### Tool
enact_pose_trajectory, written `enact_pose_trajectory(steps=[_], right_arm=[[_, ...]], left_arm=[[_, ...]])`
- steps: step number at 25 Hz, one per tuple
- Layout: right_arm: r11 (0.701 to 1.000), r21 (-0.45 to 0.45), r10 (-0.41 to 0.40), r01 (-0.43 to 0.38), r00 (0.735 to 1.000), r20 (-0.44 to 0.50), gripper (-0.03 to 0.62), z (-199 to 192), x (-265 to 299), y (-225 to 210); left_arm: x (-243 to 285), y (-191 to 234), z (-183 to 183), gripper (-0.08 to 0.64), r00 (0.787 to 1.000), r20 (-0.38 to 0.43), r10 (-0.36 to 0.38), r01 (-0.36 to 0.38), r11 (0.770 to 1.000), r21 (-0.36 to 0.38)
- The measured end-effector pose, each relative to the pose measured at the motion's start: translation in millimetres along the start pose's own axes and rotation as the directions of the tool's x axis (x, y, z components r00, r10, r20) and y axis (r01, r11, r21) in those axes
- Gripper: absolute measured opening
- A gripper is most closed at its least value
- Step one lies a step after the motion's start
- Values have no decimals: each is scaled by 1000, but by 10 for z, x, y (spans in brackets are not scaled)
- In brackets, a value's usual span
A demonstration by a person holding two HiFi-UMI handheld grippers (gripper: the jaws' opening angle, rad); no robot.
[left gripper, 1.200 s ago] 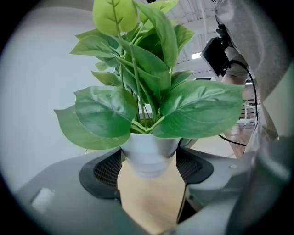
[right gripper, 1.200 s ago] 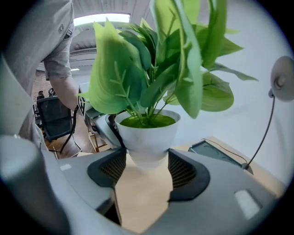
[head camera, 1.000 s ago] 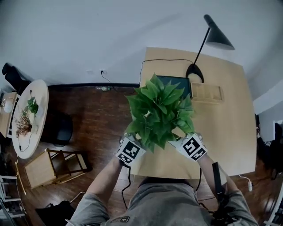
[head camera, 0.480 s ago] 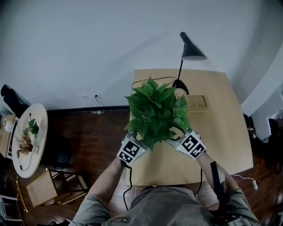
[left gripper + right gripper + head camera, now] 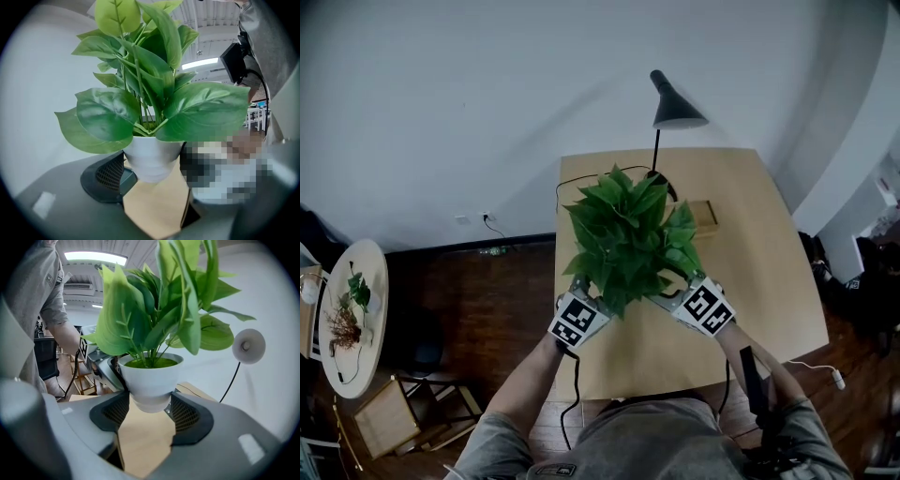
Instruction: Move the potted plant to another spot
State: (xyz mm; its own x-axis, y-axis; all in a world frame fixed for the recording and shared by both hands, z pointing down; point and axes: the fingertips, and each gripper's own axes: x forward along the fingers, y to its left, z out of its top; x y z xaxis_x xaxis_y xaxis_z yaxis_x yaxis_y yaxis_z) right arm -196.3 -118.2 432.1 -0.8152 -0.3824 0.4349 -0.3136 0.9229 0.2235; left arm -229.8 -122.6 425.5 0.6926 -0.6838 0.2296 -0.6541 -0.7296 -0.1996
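Note:
The potted plant (image 5: pixel 623 239), broad green leaves in a white pot, hangs in the air over the left part of the light wooden table (image 5: pixel 750 281). My left gripper (image 5: pixel 583 294) and right gripper (image 5: pixel 677 298) clasp the pot from either side, their tips hidden under the leaves. In the left gripper view the pot (image 5: pixel 152 159) sits against the dark left pad (image 5: pixel 110 176) of the left gripper (image 5: pixel 152 178); the other side is covered by a mosaic patch. In the right gripper view the pot (image 5: pixel 151 380) is squeezed between both pads (image 5: pixel 117 411) of the right gripper (image 5: pixel 150 417).
A black desk lamp (image 5: pixel 675 103) stands at the table's far edge, with a shallow wooden box (image 5: pixel 705 212) beside it. Cables run over the far left corner. On the dark floor to the left are a round side table (image 5: pixel 352 314) and a wooden stool (image 5: pixel 394 412).
Both grippers have carried the pot upward and further in over the table, still gripping it. The head view has swung, so lamp and table now sit further left.

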Motion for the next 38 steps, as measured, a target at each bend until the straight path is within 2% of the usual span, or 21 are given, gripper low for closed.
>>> enact_pose_trajectory(steps=[5, 10, 17, 28, 34, 38], right_arm=[[1000, 20, -14, 14, 1000, 0, 284, -238, -192, -252], [1000, 22, -8, 8, 1000, 11, 282, -524, -500, -624], [999, 16, 45, -46, 999, 19, 281, -1219, -1393, -1672], [1000, 2, 30, -30, 999, -24, 281, -1366, -1387, -1767], [999, 45, -3, 6, 999, -52, 281, -1868, -1579, -2273], [998, 65, -5, 10, 996, -86, 281, -2152, -1632, -2520]], left_arm=[[383, -112, 48, 368, 1000, -12, -21, 21, 1000, 1], [901, -279, 178, 368, 1000, -27, -11, 11, 1000, 7], [2302, -718, 630, 368, 997, -65, 37, -38, 999, -15], [2473, -733, 534, 368, 997, -71, 23, -26, 999, -45], [3210, -833, 488, 369, 995, -97, -23, 20, 999, -33], [3587, -872, 406, 368, 993, -111, -44, 38, 998, -53]])
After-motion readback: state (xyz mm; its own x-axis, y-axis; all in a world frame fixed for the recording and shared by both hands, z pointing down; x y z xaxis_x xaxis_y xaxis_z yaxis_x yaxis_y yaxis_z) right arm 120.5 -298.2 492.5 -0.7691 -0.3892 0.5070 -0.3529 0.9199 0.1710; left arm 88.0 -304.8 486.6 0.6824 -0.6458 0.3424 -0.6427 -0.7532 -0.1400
